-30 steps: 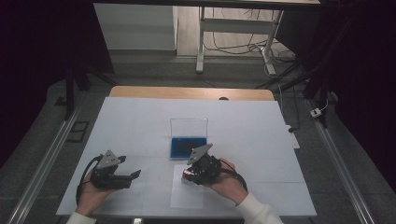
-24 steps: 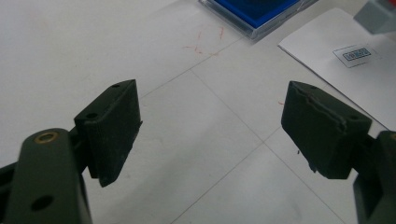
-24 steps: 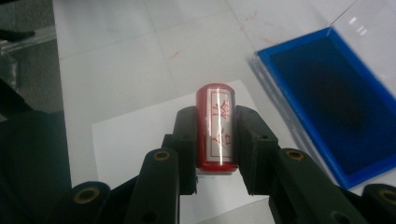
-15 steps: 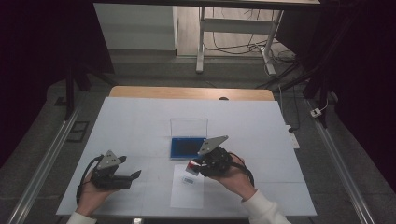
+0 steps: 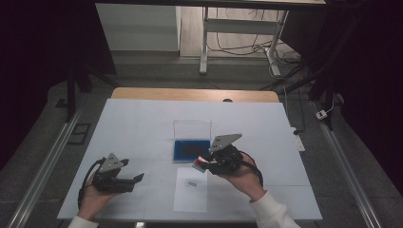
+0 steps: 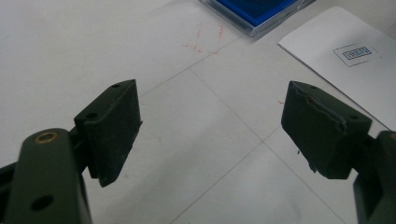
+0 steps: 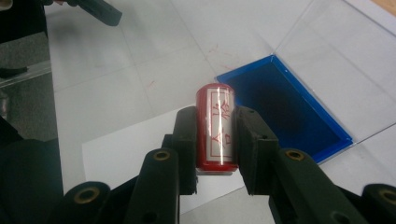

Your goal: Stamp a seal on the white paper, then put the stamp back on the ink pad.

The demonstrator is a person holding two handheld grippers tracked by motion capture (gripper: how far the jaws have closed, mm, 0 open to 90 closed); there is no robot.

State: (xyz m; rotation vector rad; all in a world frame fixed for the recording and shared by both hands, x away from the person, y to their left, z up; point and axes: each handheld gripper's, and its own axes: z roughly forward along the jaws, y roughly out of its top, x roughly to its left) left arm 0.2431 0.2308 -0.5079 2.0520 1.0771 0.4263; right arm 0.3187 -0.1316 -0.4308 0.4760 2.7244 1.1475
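Right gripper (image 7: 215,140) pinches a red cylindrical stamp with a white lettered label (image 7: 215,128), jaws pressed on its sides, above the white paper sheet (image 5: 191,190) that already bears a small blue imprint (image 5: 191,183). Left gripper (image 5: 135,178) rests low at the near left of the bench (image 5: 142,123), jaws spread, nothing between them. Beyond the sheet lies the blue ink pad in its clear open case (image 5: 191,148). Judged step: re-inking; keep the stamp upright and press squarely (no sliding). The right gripper view resolves the label's red characters; the high view gives the layout.
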